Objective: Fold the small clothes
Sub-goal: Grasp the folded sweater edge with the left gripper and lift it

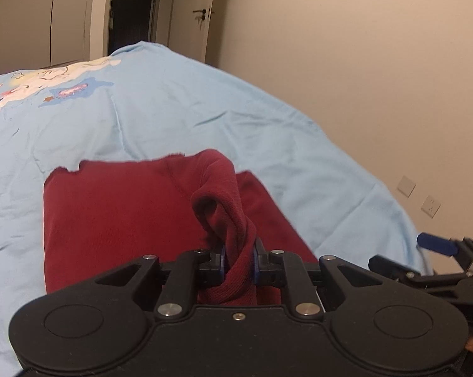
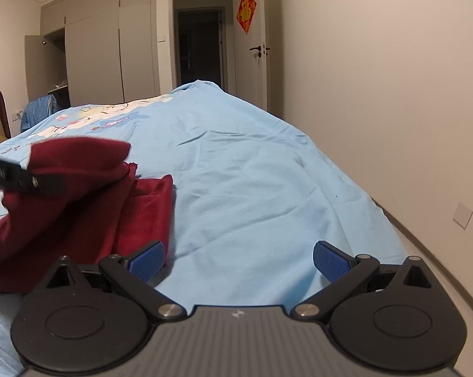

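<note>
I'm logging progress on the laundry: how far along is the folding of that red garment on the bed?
Partly done: the red garment lies in a roughly squared shape on the blue bedsheet. In hand: the left gripper pinches a bunched strip of it, lifted. The right gripper is open and empty. Left: laying that strip down.

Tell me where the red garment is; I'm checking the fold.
The red garment lies on the light blue bedspread, one bunched edge pinched in the left gripper.
</note>
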### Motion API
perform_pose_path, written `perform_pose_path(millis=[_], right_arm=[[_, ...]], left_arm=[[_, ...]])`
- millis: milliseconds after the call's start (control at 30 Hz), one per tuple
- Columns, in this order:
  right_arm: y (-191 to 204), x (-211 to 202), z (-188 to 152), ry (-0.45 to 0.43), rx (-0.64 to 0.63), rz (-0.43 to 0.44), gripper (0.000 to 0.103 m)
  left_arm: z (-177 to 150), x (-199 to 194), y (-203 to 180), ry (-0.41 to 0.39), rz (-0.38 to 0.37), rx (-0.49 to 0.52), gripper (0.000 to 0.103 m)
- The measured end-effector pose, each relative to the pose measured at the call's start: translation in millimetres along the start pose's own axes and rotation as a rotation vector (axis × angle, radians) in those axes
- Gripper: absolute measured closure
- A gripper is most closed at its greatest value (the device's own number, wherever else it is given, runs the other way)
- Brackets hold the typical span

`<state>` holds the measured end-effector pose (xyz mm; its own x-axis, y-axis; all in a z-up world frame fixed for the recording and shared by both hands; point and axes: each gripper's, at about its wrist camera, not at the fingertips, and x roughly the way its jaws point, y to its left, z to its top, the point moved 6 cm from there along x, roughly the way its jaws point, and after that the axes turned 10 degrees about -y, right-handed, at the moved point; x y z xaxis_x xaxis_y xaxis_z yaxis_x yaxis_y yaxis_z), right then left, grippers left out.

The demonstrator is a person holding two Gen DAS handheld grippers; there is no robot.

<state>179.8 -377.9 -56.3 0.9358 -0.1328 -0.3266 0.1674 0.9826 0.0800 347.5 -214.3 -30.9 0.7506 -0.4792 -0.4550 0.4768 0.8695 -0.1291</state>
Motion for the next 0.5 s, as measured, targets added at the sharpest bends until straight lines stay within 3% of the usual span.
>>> perform_pose_path(millis=[200,400,500], right_arm=[[-4.5,1.2,-7.5,0.018,0.027,0.016,0.0],[-0.7,6.6,-7.6,0.024,0.061,0.03,0.0],[3.0,6.9,-7.3,0.025,0.074,0.047,0.0]], left_arm=[[-7.4,-17.6,0.3,-0.005,-0.031,-0.013,0.057],[-17.2,-37.8,-3.1,-0.017,-0.019,0.037,0.038],[-24.1,-47.9,-5.5,-0.027,-0.013,0.064,0.036]])
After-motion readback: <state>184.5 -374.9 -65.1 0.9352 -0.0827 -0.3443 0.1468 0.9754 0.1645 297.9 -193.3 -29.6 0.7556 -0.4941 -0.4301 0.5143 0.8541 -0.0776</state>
